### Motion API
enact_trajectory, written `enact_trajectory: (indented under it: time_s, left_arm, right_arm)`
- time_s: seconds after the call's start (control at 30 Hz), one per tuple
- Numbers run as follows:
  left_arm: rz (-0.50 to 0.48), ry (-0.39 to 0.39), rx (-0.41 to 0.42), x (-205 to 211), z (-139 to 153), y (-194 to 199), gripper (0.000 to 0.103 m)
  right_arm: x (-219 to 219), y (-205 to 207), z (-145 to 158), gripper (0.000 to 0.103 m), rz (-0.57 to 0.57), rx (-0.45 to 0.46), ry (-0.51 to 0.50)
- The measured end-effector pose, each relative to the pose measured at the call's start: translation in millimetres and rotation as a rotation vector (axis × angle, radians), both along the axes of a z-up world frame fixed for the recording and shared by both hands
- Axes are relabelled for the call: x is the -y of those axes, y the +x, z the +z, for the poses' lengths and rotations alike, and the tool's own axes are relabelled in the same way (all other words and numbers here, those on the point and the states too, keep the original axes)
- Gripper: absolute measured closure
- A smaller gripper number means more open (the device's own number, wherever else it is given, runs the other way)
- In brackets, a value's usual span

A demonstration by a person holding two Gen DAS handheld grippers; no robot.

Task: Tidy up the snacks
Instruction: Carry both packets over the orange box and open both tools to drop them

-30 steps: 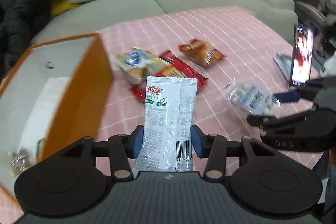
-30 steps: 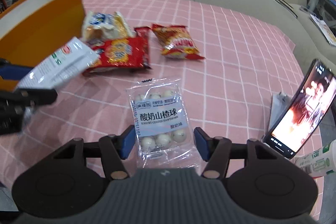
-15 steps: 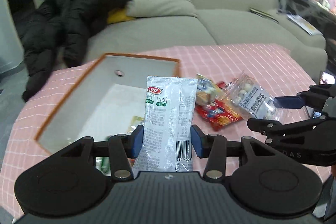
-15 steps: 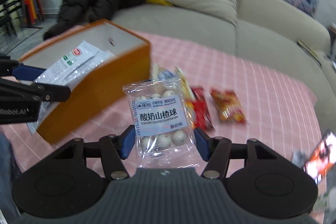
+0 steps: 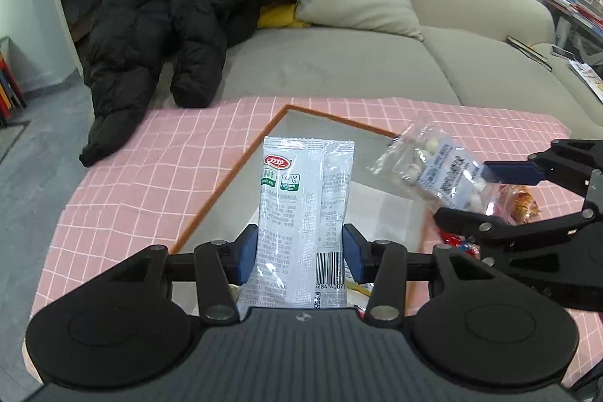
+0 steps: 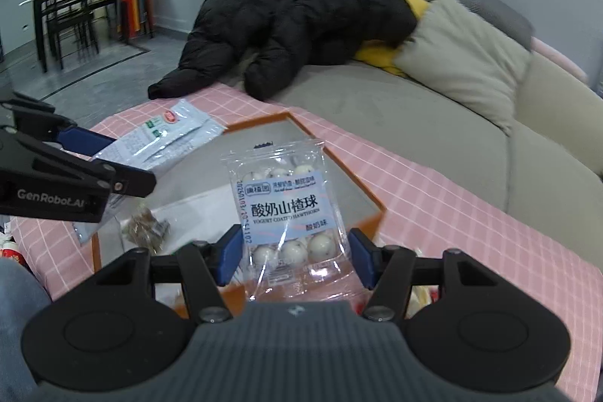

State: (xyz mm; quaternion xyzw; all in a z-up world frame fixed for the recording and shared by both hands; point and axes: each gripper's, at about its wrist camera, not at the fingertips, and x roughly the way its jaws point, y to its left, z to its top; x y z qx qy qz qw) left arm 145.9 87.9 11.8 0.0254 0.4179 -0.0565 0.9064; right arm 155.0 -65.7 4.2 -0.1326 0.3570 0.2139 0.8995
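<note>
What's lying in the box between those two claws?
In the right wrist view, a brown snack packet lies on the orange box's floor between the left claw and right claw.

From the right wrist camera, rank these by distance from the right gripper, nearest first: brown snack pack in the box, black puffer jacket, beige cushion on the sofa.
From the right gripper, holding the clear bag of white yogurt balls:
1. Brown snack pack, left, inside the orange-rimmed box.
2. Black puffer jacket, ahead on the sofa, sleeves reaching the table edge.
3. Beige cushion, ahead to the right, behind the jacket.
</note>
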Motion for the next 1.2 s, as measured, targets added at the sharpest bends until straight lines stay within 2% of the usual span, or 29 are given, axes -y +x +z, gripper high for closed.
enact_trajectory:
  time_s: [0.1, 0.27, 0.4, 0.63, 0.93, 1.07, 1.13, 1.2]
  left_arm:
    - [0.023, 0.029, -0.045, -10, -13, 19, 0.049]
    - [0.051, 0.067, -0.119, -18, -39, 38, 0.049]
    - [0.055, 0.086, -0.182, -21, -59, 45, 0.049]
    - [0.072, 0.09, -0.26, -26, -88, 57, 0.049]
    - [0.072, 0.126, -0.323, -27, -106, 64, 0.049]
    - [0.084, 0.117, -0.342, -29, -110, 64, 0.048]
    - [0.09, 0.108, -0.341, -30, -110, 64, 0.047]
    - [0.088, 0.112, -0.331, -31, -107, 63, 0.041]
  right_arm:
    - [-22, 26, -11, 0.046, 0.027, -0.048, -0.024]
    - [-53, 52, -44, 0.046, 0.075, -0.108, -0.12]
    - [-69, 63, -70, 0.046, 0.115, -0.136, -0.199]
    - [-76, 71, -105, 0.045, 0.135, -0.187, -0.244]
    - [-85, 76, -123, 0.044, 0.174, -0.219, -0.292]
    - [-87, 76, -126, 0.044, 0.174, -0.223, -0.308]
    - [-87, 76, -125, 0.046, 0.172, -0.223, -0.308]
    - [-87, 75, -122, 0.044, 0.173, -0.215, -0.305]
